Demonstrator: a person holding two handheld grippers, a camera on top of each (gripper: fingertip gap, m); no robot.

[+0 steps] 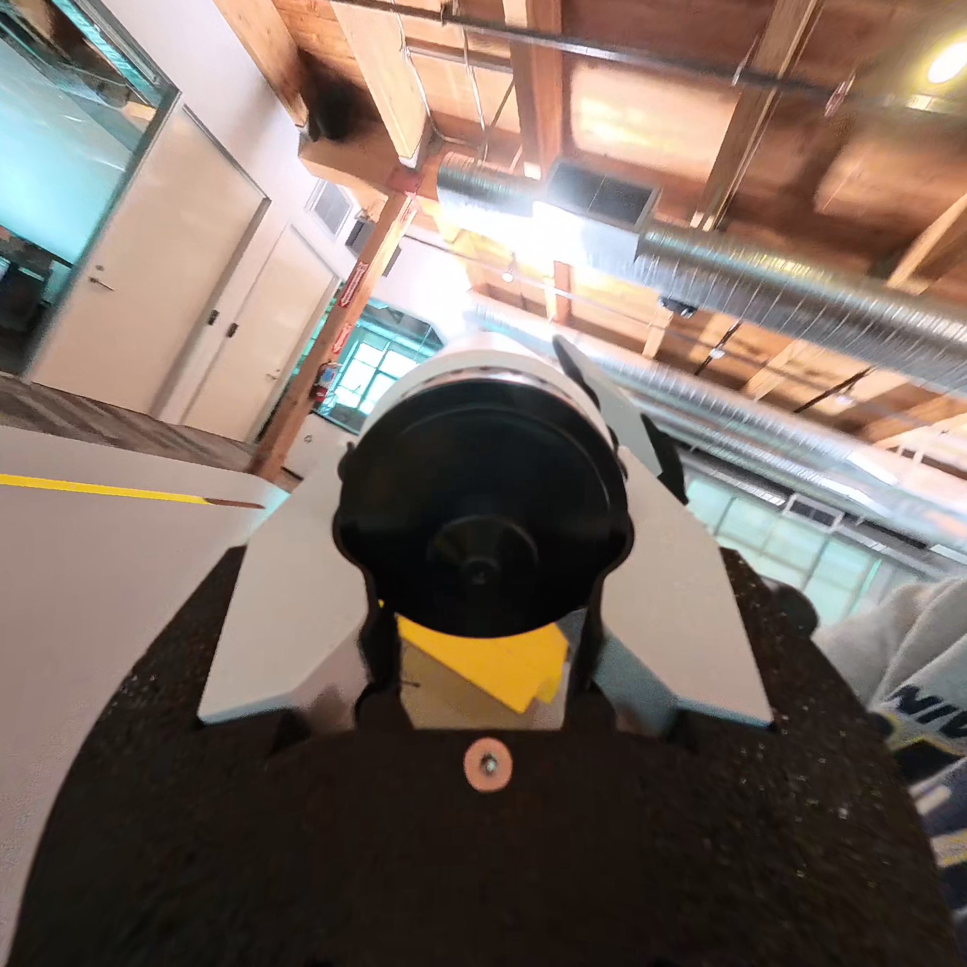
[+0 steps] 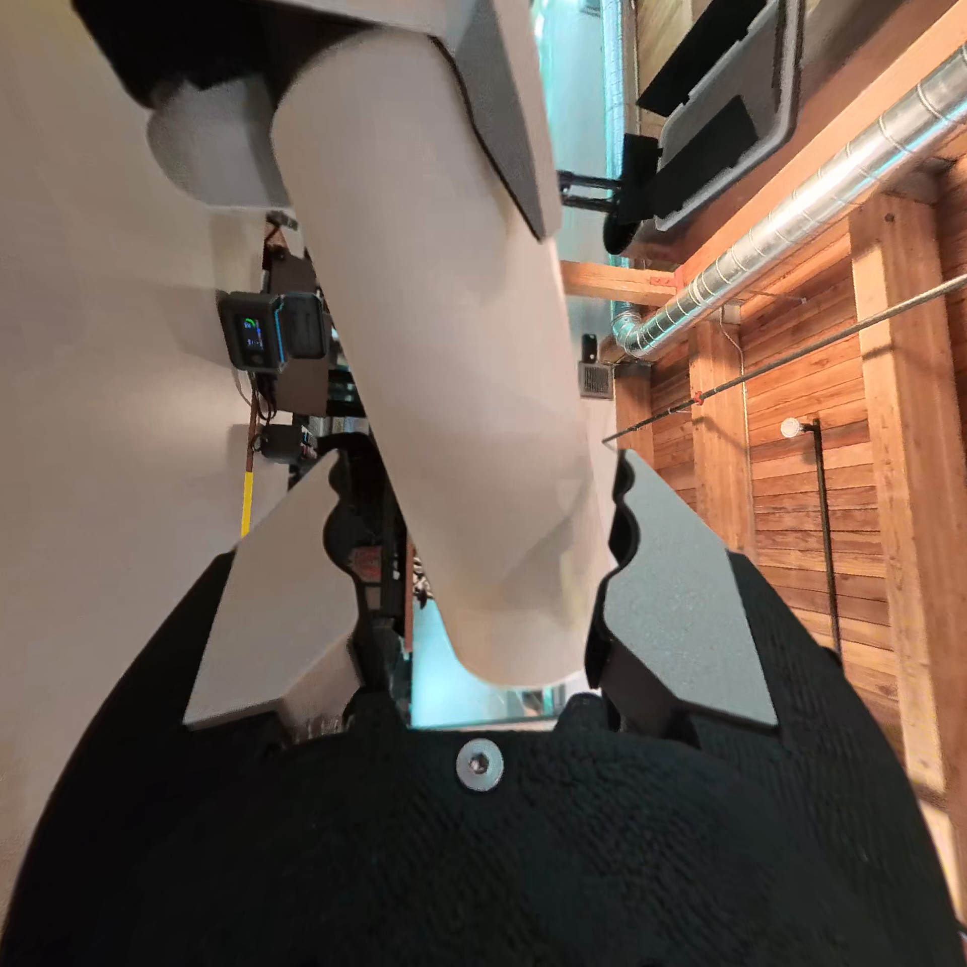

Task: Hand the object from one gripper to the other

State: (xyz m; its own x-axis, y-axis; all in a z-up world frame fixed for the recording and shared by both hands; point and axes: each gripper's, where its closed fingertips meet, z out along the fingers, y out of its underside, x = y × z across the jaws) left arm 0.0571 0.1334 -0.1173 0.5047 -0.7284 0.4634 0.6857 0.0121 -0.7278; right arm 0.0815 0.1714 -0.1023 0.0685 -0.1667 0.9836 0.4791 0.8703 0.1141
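Note:
The object is a white cylinder with a black round end cap [image 1: 481, 523]. In the left wrist view the cap faces the camera and my left gripper [image 1: 481, 471] is shut on the cylinder, one finger on each side. A grey finger of the right gripper [image 1: 612, 413] shows beside the cylinder's far part. In the right wrist view the white cylinder [image 2: 460, 418] runs down between the fingers of my right gripper [image 2: 481, 455]. Those fingers stand wide apart, with a clear gap on the left side. The left gripper [image 2: 486, 104] holds the cylinder's upper end.
A white table with a yellow tape line [image 1: 104, 489] lies left and below. Yellow paper pieces [image 1: 497, 664] lie under the left gripper. A person's grey sleeve [image 1: 889, 654] is at the right. A small black device with a lit screen [image 2: 251, 335] stands beyond the cylinder. Tip to tip, the grippers are about 6 cm apart.

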